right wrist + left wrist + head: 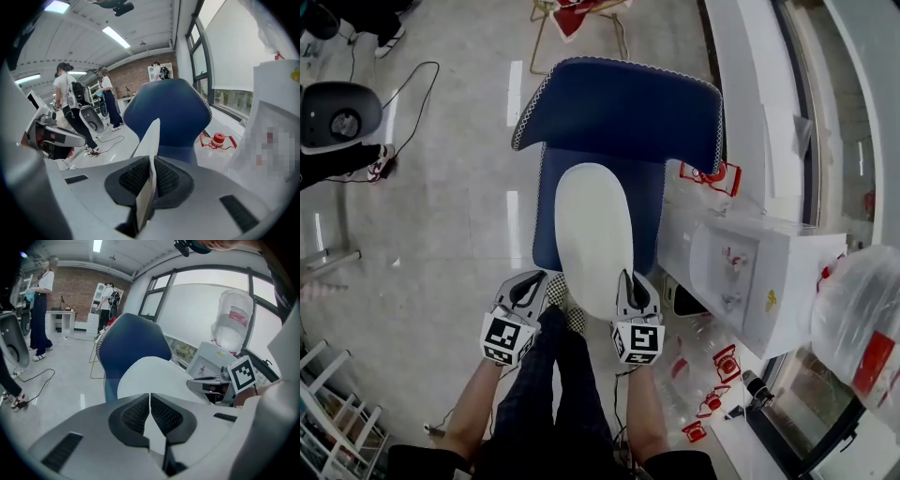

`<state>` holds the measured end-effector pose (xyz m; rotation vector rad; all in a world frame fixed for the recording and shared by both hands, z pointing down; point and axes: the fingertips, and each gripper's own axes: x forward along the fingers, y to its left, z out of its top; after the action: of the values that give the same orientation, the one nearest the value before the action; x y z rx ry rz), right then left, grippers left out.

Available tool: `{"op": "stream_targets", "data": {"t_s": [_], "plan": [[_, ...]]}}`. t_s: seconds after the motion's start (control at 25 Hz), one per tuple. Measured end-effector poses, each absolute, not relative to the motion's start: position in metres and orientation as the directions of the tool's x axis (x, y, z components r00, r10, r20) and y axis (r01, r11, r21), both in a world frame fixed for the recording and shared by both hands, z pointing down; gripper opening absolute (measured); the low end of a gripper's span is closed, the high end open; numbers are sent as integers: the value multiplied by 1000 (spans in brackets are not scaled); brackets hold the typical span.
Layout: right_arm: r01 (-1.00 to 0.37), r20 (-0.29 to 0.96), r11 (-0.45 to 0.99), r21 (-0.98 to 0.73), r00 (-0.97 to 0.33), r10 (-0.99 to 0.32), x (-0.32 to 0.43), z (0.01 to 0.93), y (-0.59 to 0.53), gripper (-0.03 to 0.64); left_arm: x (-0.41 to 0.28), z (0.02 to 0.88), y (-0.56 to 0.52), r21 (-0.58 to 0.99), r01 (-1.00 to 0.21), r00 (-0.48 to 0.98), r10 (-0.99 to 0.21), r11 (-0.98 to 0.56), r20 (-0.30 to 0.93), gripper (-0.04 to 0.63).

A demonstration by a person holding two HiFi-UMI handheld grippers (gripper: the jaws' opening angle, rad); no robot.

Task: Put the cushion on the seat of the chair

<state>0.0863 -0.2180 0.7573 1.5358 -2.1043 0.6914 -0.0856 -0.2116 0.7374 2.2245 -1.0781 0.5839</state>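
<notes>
A white oval cushion [592,234] hangs over the seat [649,202] of a dark blue chair [619,103], long axis running from me towards the backrest. My left gripper [547,283] is shut on the cushion's near left edge, and my right gripper [627,278] is shut on its near right edge. In the left gripper view the cushion [154,373] spreads out past the closed left gripper [150,404], with the chair [129,343] behind. In the right gripper view the cushion [149,140] stands edge-on in the right gripper [152,171], before the chair [168,112].
A white boxy appliance [741,281] stands close to the chair's right side, with a filled plastic bag [858,319] beyond it. Red plastic pieces [712,178] lie on the floor at right. A cable [403,112] and a white rack [323,412] are at left. People stand far back [40,310].
</notes>
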Motion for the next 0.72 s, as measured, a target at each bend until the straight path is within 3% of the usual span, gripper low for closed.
{"op": "stream_targets", "data": {"t_s": [0.72], "plan": [[-983, 653, 159, -95, -182, -735, 160, 835, -203, 46, -28, 792, -203, 333, -757, 626, -477, -562, 617, 25]]}}
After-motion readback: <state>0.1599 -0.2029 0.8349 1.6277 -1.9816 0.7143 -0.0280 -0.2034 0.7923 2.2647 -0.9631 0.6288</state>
